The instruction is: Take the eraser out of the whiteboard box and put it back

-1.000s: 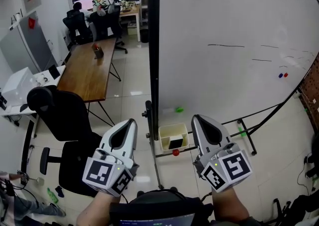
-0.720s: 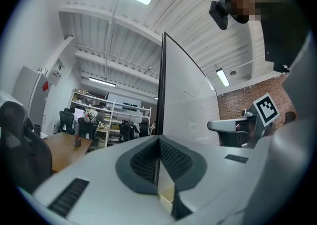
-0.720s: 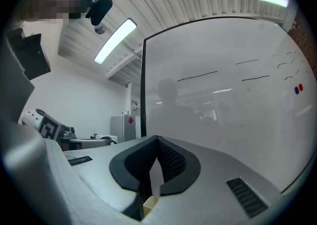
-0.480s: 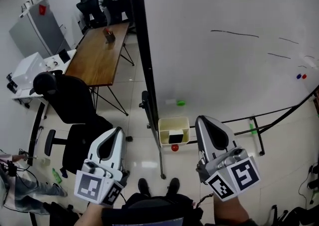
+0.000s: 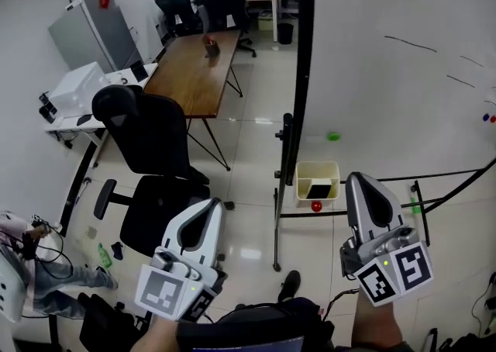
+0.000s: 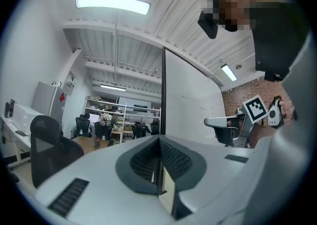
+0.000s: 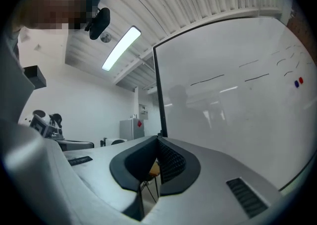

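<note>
A pale yellow whiteboard box [image 5: 318,172] hangs low at the foot of the whiteboard [image 5: 387,1], with the black eraser [image 5: 318,191] lying inside it. A red ball [image 5: 316,206] sits just under the box. My right gripper [image 5: 363,181] is shut and empty, just right of the box and nearer to me. Further left, over the floor by the chair, my left gripper [image 5: 208,206] is also shut and empty. In the left gripper view the pads [image 6: 159,142] meet with nothing between them. The right gripper [image 7: 158,142] points at the whiteboard's black edge.
A black office chair [image 5: 151,157] stands to the left of the whiteboard stand [image 5: 277,219]. Behind it is a wooden table [image 5: 198,71]. A white printer [image 5: 74,87] and a grey cabinet [image 5: 85,32] are at the far left. A person sits at the lower left [image 5: 23,265].
The head view has swung left, so the whiteboard and box now sit further right in the picture. The box was between the grippers and is now close to the right one. Both stay shut.
</note>
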`<control>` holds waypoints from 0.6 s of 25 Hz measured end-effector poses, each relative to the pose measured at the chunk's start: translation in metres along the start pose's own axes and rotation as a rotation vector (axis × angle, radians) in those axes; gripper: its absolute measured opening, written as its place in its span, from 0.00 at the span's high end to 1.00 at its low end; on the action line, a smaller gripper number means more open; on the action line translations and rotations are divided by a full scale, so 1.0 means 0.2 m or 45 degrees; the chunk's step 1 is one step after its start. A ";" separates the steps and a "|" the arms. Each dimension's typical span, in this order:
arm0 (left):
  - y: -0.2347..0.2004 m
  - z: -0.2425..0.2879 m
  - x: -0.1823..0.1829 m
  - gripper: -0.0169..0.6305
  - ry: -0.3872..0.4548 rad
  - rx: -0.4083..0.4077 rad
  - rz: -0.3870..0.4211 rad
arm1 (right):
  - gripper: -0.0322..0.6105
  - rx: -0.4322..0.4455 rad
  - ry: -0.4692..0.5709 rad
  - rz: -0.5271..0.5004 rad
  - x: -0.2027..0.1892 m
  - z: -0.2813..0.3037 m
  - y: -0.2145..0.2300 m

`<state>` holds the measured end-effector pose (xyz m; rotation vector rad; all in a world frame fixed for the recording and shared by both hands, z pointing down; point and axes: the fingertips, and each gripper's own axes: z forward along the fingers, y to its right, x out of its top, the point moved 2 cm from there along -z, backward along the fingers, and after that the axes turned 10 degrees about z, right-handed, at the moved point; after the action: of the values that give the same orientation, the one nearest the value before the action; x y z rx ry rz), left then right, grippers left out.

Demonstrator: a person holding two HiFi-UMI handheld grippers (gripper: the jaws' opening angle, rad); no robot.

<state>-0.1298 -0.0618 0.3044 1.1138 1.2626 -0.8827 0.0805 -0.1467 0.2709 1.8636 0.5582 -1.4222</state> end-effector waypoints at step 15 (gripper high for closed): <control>-0.11 -0.80 -0.03 0.94 0.026 -0.136 -0.128 | 0.92 -0.157 -0.061 -0.038 -0.16 -0.58 -0.76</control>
<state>-0.1949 0.0854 0.3142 0.9842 1.3766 -0.8697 0.0379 0.0417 0.2752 1.7268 0.6380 -1.4161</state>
